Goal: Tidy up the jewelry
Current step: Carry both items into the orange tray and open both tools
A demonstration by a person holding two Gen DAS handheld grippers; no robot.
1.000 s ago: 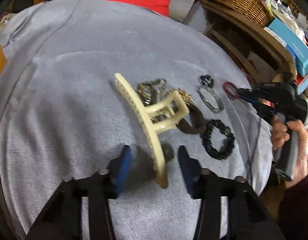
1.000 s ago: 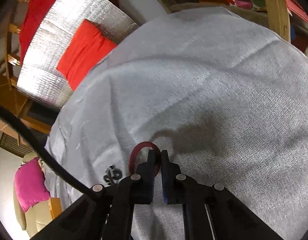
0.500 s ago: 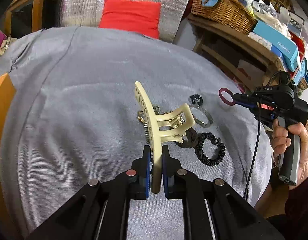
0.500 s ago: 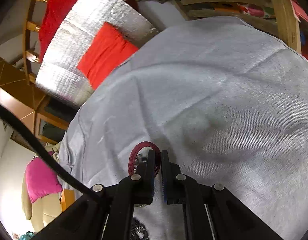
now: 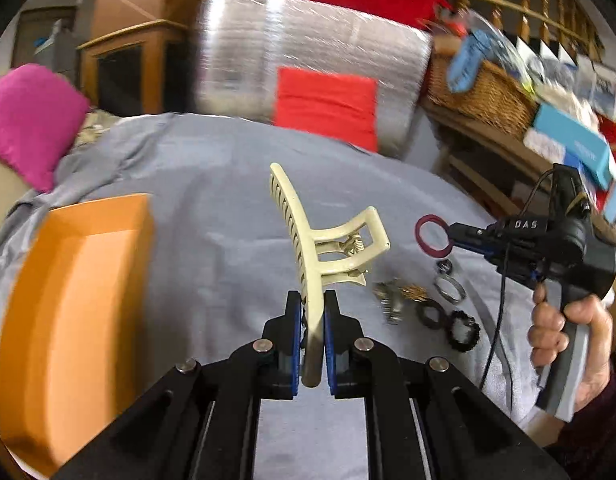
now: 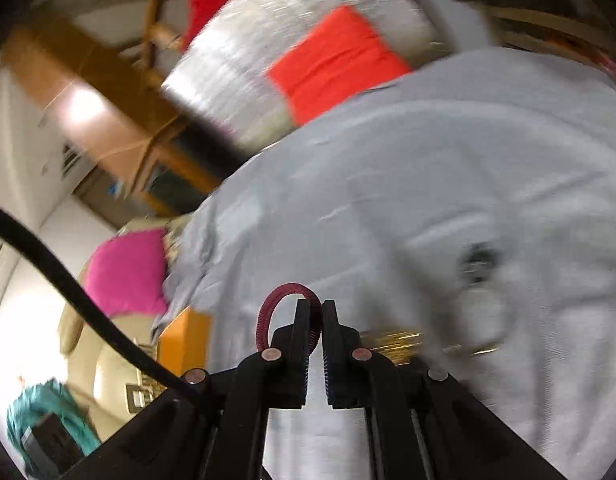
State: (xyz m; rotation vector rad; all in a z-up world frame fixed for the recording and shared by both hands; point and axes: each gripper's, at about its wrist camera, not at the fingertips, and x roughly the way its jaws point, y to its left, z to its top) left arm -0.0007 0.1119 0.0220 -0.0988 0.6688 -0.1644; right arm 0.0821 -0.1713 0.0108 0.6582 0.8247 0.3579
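My left gripper (image 5: 313, 312) is shut on the lower end of a cream claw hair clip (image 5: 308, 236), which stands lifted above the grey cloth (image 5: 212, 240). My right gripper (image 6: 315, 316) is shut on a dark red hair tie (image 6: 276, 304); the left wrist view shows that gripper (image 5: 452, 236) at the right, held by a hand (image 5: 560, 328), with the red hair tie (image 5: 430, 236) in the air. On the cloth below lie a metal clasp piece (image 5: 390, 300), a gold chain (image 5: 414, 292), a brown hair tie (image 5: 430, 314), a black scrunchie (image 5: 462, 330) and a silver ring (image 5: 450, 286).
An orange tray (image 5: 68, 300) lies at the left on the cloth; its corner (image 6: 184, 340) shows in the right wrist view. A pink cushion (image 5: 28, 120), a red cushion (image 5: 324, 104) on silver padding, a wicker basket (image 5: 480, 92) and shelves with boxes ring the cloth.
My left gripper shut on the cream clip and lifted it off the pile. Both grippers rose and tilted up, so the tray and the room behind came into view. The right kept the red tie.
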